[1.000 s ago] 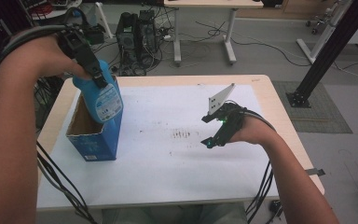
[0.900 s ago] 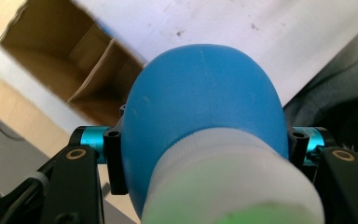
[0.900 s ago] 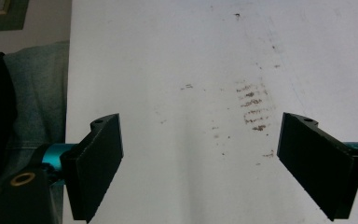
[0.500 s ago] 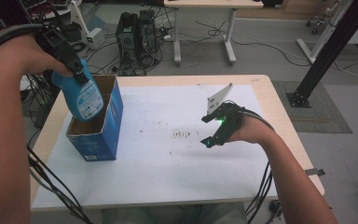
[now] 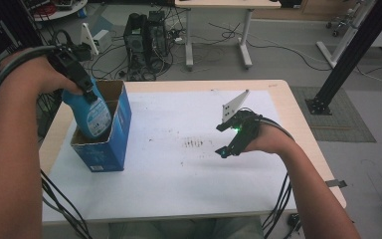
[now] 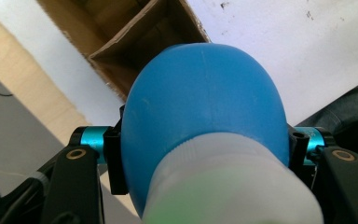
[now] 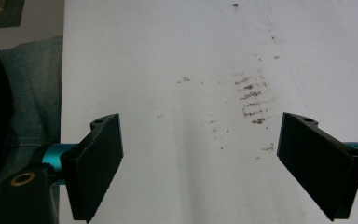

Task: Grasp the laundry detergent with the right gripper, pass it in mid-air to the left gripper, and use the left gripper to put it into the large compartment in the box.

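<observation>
A blue bottle (image 5: 92, 112) with a white cap end hangs tilted in the mouth of an open blue cardboard box (image 5: 113, 134) at the table's left. My left gripper (image 5: 87, 89) is shut on it; in the left gripper view the jaws clamp both sides of the blue bottle (image 6: 205, 116) above the box's brown inside (image 6: 135, 32). My right gripper (image 5: 225, 138) hovers over the white table top right of centre, open, with nothing between its fingers (image 7: 95, 163).
The white sheet (image 5: 179, 164) on the table carries a patch of dark smudges (image 5: 194, 143) near its middle. Cables trail from both grippers over the front edge. Beyond the far edge stand computer towers (image 5: 146, 35) and a desk's legs on the floor.
My left gripper has swung the blue bottle left and down, from above the box's right wall into its opening. The right gripper has stayed put.
</observation>
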A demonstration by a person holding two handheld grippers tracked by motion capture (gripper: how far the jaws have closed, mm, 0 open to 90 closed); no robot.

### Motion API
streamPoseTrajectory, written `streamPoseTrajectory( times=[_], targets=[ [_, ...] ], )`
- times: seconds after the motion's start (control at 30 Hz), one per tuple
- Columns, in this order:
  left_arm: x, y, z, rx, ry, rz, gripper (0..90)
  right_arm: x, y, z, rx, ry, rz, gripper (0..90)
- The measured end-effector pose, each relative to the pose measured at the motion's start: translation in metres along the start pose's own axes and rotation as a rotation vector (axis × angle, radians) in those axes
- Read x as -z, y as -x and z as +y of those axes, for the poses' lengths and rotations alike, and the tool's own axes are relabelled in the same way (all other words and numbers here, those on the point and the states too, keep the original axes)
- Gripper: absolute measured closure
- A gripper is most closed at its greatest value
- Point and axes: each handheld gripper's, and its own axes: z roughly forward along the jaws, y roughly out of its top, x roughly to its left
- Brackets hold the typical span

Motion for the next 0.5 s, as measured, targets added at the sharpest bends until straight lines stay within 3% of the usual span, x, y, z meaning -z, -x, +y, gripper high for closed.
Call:
streamPoseTrajectory(
  times=[0.1,0.13,0.33,0.37,0.4,0.43,0.5],
  targets=[
    [-0.016,-0.002,0.001,-0.015,-0.010,-0.009,38.1,0.000,0.000,0.000,0.004,0.003,0.000,13.4],
    [-0.022,-0.001,0.001,-0.002,0.000,-0.014,38.2,0.000,0.000,0.000,0.011,-0.004,0.002,13.4],
    [-0.053,-0.002,0.002,-0.034,-0.034,-0.038,38.2,0.000,-0.002,0.000,0.009,-0.008,0.005,13.4],
    [-0.061,-0.004,0.002,-0.054,-0.049,-0.031,38.1,0.001,-0.002,0.000,0.013,-0.007,0.002,13.4],
    [-0.061,-0.004,0.002,-0.054,-0.049,-0.031,38.2,0.001,-0.002,0.000,0.013,-0.007,0.002,13.4],
    [-0.064,-0.005,0.003,-0.078,-0.067,-0.035,38.2,0.001,-0.003,0.000,0.001,-0.014,0.006,13.4],
    [-0.071,-0.007,0.002,-0.078,-0.069,-0.039,38.1,0.000,-0.002,-0.001,0.016,-0.005,0.001,13.4]
  ],
)
